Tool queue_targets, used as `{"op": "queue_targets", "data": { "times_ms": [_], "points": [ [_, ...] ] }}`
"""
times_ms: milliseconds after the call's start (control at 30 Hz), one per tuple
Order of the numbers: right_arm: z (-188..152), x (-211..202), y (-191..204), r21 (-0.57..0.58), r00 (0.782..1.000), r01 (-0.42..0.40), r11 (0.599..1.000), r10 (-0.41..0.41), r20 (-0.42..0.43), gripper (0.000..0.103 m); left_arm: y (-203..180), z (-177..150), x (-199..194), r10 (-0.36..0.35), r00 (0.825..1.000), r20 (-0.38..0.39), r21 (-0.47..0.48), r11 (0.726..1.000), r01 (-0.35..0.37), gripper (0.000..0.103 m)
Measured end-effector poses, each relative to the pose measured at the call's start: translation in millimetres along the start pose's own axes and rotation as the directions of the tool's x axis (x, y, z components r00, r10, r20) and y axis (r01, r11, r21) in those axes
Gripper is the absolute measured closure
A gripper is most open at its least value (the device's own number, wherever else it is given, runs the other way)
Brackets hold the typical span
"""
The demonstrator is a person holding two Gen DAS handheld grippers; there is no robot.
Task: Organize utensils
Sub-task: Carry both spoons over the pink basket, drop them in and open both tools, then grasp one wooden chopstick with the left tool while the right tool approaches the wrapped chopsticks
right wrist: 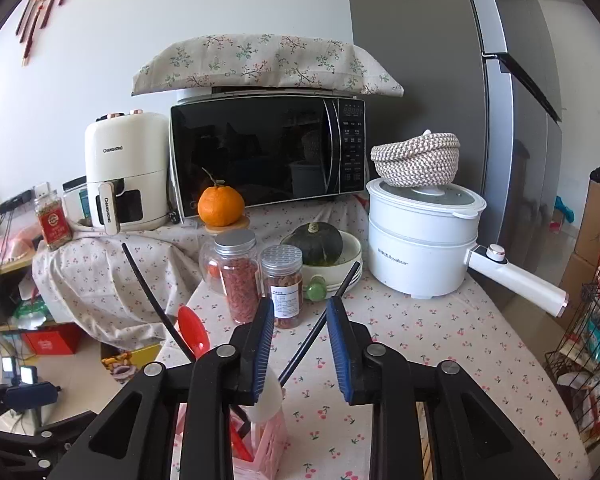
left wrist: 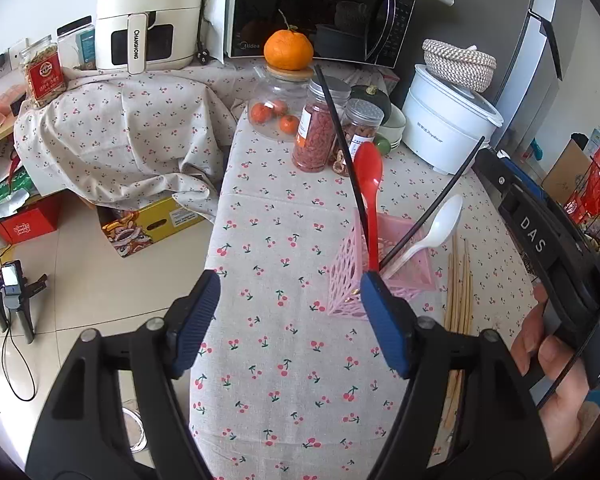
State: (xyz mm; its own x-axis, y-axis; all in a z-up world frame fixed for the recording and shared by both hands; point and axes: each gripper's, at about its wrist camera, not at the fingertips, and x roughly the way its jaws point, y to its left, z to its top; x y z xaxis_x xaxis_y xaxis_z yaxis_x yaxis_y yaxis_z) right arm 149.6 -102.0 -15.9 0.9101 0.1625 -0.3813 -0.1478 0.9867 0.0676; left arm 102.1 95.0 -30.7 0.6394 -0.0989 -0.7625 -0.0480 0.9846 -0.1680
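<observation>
A pink lattice holder point(left wrist: 348, 280) stands on the cherry-print tablecloth point(left wrist: 284, 360). In it lean a red spoon point(left wrist: 370, 184), a white spoon point(left wrist: 440, 228) and two black chopsticks point(left wrist: 340, 136). Several wooden chopsticks point(left wrist: 458, 292) lie flat to its right. My left gripper point(left wrist: 290, 296) is open and empty, its right fingertip close beside the holder. My right gripper point(right wrist: 300, 320) hovers over the holder point(right wrist: 268, 444) with its jaws apart. One black chopstick point(right wrist: 308, 348) slants up between them, with no pad pressing on it. A hand point(left wrist: 548, 360) holds that gripper.
Behind the holder stand two jars point(right wrist: 240, 276), a glass jar with an orange point(right wrist: 221, 206) on its lid, a bowl with a green squash point(right wrist: 316, 242) and a white electric pot point(right wrist: 420, 248). A microwave point(right wrist: 260, 152) and air fryer point(right wrist: 126, 176) line the back. The table's edge drops to the floor point(left wrist: 100, 280) on the left.
</observation>
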Motion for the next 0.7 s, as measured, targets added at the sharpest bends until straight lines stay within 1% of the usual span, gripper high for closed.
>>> {"op": "queue_targets", "data": {
  "times_ms": [33, 133, 233, 367, 433, 567, 700],
  "points": [
    [1, -3, -3, 0.012, 1.000, -0.017, 1.000, 0.018, -0.006, 0.064, -1, 0, 0, -0.006, 1.000, -0.004, 0.000, 1.000, 0.006, 0.029],
    [6, -14, -16, 0.041, 0.997, -0.069, 0.997, 0.070, -0.029, 0.055, -7, -3, 1, -0.017, 1.000, -0.019, 0.015, 1.000, 0.017, 0.028],
    [6, -23, -32, 0.060, 0.993, -0.088, 0.994, 0.092, -0.069, 0.047, -13, -6, 2, -0.030, 0.999, -0.039, 0.032, 0.999, 0.031, 0.025],
    [1, -31, -63, 0.111, 0.982, -0.101, 0.989, 0.116, -0.146, 0.039, -23, -12, 4, -0.060, 0.996, -0.073, 0.047, 0.997, 0.064, 0.022],
    [-5, -31, -79, 0.142, 0.974, -0.092, 0.986, 0.119, -0.195, 0.035, -30, -16, 4, -0.075, 0.993, -0.088, 0.053, 0.995, 0.080, 0.022],
    [-20, -30, -107, 0.189, 0.948, -0.062, 0.980, 0.117, -0.297, 0.033, -46, -24, 7, -0.095, 0.989, -0.117, 0.077, 0.992, 0.104, 0.021],
    [-36, -29, -130, 0.187, 0.920, -0.013, 0.982, 0.084, -0.382, 0.031, -66, -32, 12, -0.100, 0.984, -0.146, 0.117, 0.986, 0.118, 0.021]
  ]
}}
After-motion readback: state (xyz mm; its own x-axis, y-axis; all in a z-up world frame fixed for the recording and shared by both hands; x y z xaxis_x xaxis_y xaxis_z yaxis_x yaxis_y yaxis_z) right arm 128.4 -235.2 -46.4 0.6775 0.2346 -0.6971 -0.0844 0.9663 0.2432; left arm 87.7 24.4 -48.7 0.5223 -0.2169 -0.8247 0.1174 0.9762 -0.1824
